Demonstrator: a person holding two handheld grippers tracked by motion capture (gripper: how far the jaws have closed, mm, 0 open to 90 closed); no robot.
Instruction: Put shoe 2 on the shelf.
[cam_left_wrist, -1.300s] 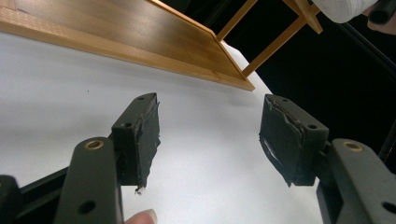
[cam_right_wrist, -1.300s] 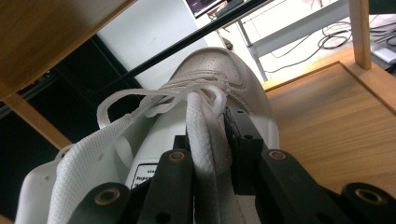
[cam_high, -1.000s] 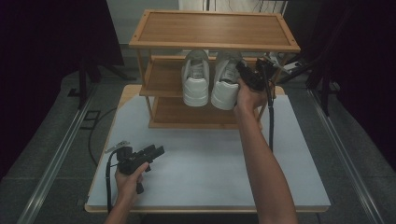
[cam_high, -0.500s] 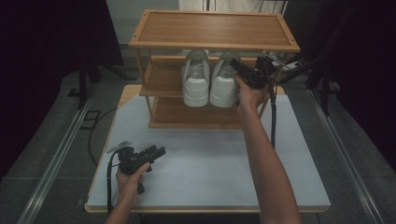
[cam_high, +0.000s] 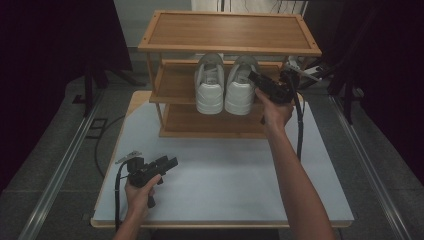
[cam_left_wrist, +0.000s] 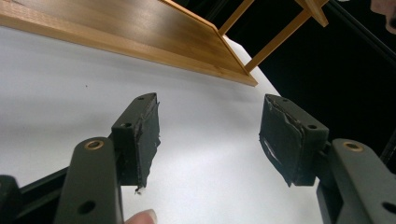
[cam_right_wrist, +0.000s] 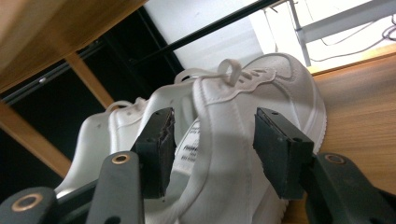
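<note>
Two white sneakers stand side by side on the middle shelf (cam_high: 172, 87) of a wooden shoe rack, heels toward me: the left one (cam_high: 209, 90) and the right one (cam_high: 240, 92). My right gripper (cam_high: 251, 76) is at the right sneaker's heel. In the right gripper view its jaws (cam_right_wrist: 212, 126) have just been opening and straddle that sneaker's (cam_right_wrist: 275, 79) heel collar, with the pads off it. The other sneaker (cam_right_wrist: 93, 135) sits beyond. My left gripper (cam_high: 172, 161) rests low over the white table (cam_high: 225, 175) at front left, open (cam_left_wrist: 210, 116) with nothing between its pads.
The rack's top shelf (cam_high: 230, 32) overhangs the sneakers closely, and its bottom shelf (cam_left_wrist: 140, 28) lies just ahead of the left gripper. A black cable (cam_high: 300, 130) hangs from the right gripper over the table's right side. Dark floor and metal rails surround the table.
The right gripper's jaws have spread off the right sneaker's heel and the hand has drawn back a little. The sneaker now sits straighter beside its mate. The left gripper has stayed put.
</note>
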